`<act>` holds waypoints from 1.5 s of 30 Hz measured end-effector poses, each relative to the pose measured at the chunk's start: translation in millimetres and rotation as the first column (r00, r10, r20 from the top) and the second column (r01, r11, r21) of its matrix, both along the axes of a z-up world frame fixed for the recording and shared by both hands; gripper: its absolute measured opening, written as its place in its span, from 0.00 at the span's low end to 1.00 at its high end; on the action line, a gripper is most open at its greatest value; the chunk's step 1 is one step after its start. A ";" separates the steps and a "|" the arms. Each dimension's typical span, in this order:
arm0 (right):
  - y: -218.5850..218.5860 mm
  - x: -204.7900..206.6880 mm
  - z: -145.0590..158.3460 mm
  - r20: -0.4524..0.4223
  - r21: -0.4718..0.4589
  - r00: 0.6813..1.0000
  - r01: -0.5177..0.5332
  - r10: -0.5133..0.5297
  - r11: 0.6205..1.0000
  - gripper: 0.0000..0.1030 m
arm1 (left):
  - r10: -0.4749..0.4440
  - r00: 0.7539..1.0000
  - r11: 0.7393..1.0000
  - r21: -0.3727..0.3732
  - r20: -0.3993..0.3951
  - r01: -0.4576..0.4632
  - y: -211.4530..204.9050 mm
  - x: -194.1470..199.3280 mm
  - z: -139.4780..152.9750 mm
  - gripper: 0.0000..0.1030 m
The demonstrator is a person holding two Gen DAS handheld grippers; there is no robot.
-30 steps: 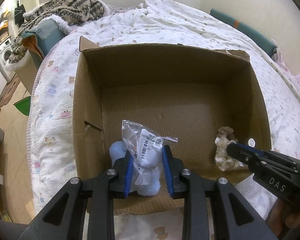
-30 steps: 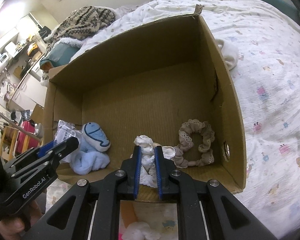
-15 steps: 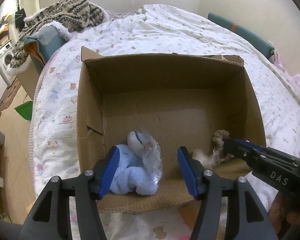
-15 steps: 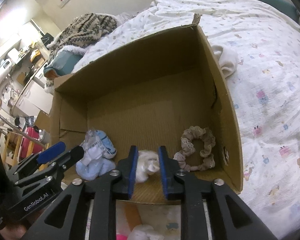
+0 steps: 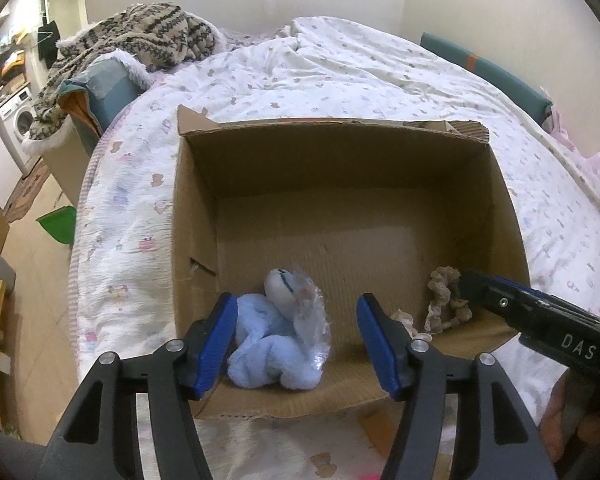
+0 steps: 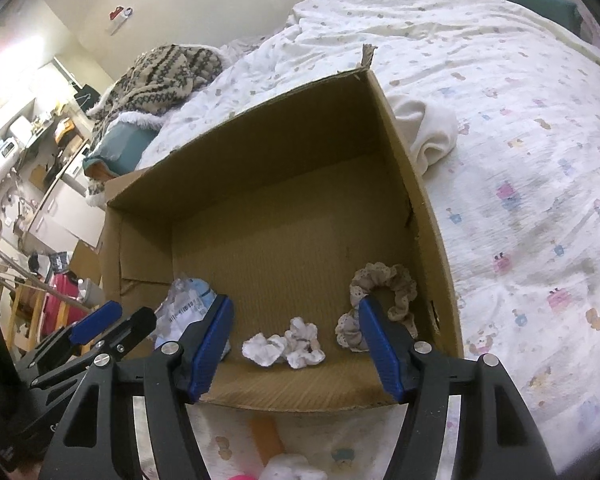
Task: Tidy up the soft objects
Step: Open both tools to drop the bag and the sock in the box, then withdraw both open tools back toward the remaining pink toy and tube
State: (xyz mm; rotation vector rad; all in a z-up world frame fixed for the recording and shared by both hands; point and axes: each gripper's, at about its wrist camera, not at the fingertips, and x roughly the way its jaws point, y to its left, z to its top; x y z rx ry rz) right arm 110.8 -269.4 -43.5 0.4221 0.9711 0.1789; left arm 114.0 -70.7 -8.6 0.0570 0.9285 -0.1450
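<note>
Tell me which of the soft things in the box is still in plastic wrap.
The light blue plush at the left front of the cardboard box. The white scrunchie and beige lace scrunchie lie bare.

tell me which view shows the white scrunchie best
The right wrist view: the white scrunchie lies whole on the box floor between the open right claw's fingers. In the left wrist view only a sliver peeks past a finger.

Matt corrugated cardboard box (image 5: 500, 200), fluffy blue plush toy (image 5: 268, 344) in glossy crinkled plastic, lacy cloth scrunchie (image 6: 384, 292)
</note>
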 end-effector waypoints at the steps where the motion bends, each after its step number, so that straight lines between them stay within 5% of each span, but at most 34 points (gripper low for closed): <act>1: -0.4 -0.7 0.9 0.001 0.000 1.000 0.001 -0.001 1.000 0.66 | 0.002 1.000 1.000 0.000 0.002 -0.002 1.0 -1.1 0.8 0.58; 14: -5.3 -27.2 21.6 0.026 -0.035 1.000 -0.007 0.008 0.999 0.66 | 0.086 0.994 0.996 0.024 0.068 -0.088 24.3 -27.4 22.8 0.59; 17: -6.4 -35.1 28.7 0.043 -0.050 0.999 -0.009 0.011 0.999 0.66 | 0.096 0.994 0.995 0.008 0.049 -0.097 28.9 -34.5 22.8 0.67; 45: -11.2 -78.6 4.9 -0.120 0.034 0.992 0.044 -0.040 0.998 0.66 | 0.072 0.986 0.995 -0.051 -0.152 -0.081 30.3 -84.7 -8.4 0.67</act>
